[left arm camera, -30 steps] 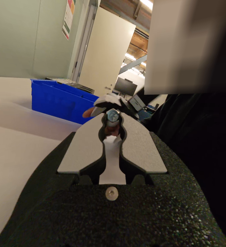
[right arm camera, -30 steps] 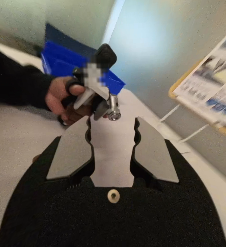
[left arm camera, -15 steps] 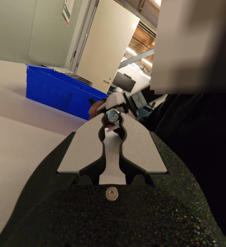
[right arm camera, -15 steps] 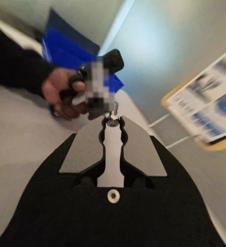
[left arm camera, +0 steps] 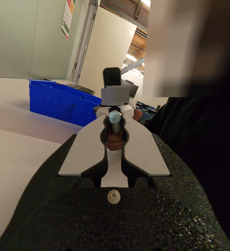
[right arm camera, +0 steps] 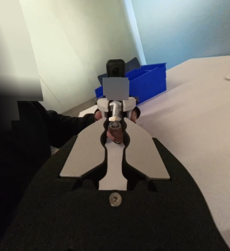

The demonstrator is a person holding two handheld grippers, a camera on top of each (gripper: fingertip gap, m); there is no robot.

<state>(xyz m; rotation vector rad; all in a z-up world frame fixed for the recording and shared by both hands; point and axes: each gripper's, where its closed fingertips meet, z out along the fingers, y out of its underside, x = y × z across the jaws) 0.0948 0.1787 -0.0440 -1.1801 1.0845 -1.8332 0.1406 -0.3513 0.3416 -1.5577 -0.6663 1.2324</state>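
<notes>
Two handheld tongs meet nose to nose over the white bench (right arm camera: 193, 135), blue bin (left arm camera: 60, 103) at far side. Left tongs (left arm camera: 114, 122) clamp a hex bolt (right arm camera: 115, 108); right tongs (right arm camera: 115, 125) clamp its nut (right arm camera: 114, 119). Risk: slight misalignment w/ the thread could cross-thread or drop the nut.

Two wrist cameras face each other closely, sharing the blue bin (left arm camera: 60, 103).

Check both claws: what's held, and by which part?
Left claw clamps the bolt at its head end. Right claw grips the nut threaded on the same bolt's far end.
</notes>
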